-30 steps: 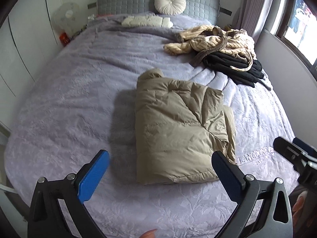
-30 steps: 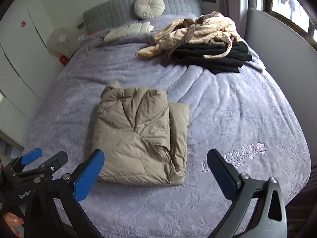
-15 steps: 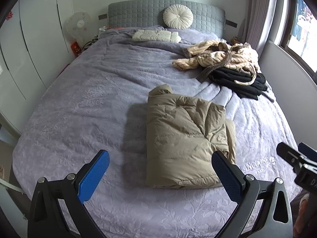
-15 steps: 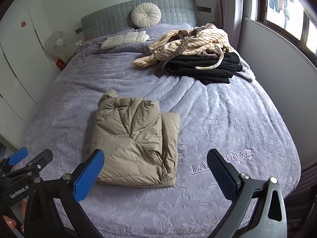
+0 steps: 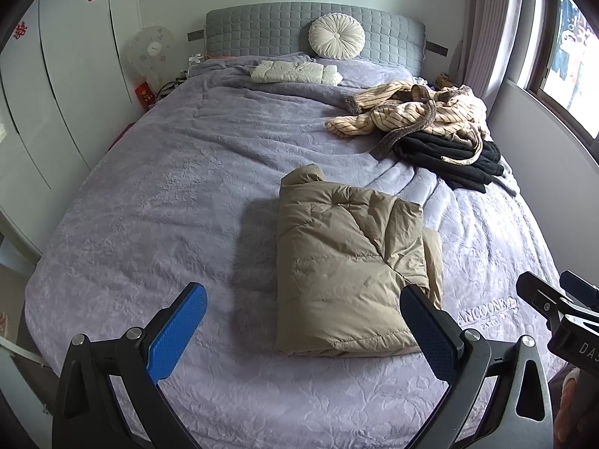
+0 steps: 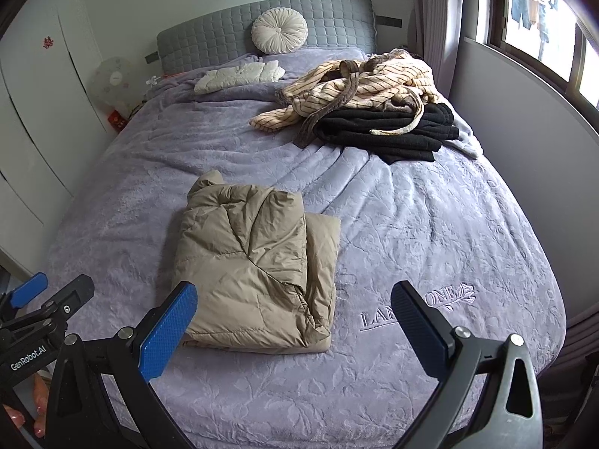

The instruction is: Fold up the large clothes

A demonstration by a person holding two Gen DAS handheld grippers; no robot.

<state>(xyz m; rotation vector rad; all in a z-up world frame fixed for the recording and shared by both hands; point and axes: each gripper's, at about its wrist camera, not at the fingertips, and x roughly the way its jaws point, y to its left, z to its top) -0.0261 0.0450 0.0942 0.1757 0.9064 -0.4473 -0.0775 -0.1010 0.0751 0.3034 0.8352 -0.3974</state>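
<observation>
A beige puffer jacket (image 5: 352, 262) (image 6: 254, 273) lies folded into a flat bundle on the purple bedspread (image 5: 168, 205) (image 6: 430, 232), near the foot of the bed. My left gripper (image 5: 303, 331) hovers above the foot edge, jaws wide open with nothing between them, short of the jacket. Over the same edge my right gripper (image 6: 292, 327) also hangs open and empty, to the right of the left one. The tip of each gripper shows at the edge of the other's view.
A striped cream robe (image 5: 415, 112) lies on folded black clothes (image 5: 449, 157) at the bed's far right. A folded white garment (image 5: 292, 73) and a round cushion (image 5: 337, 37) sit by the grey headboard. White wardrobes (image 5: 56, 93) stand left; a window wall (image 6: 524, 131) runs right.
Both grippers have pulled back and up from the bed, so the jacket looks smaller and farther. The jacket has not moved, and both grippers stay open.
</observation>
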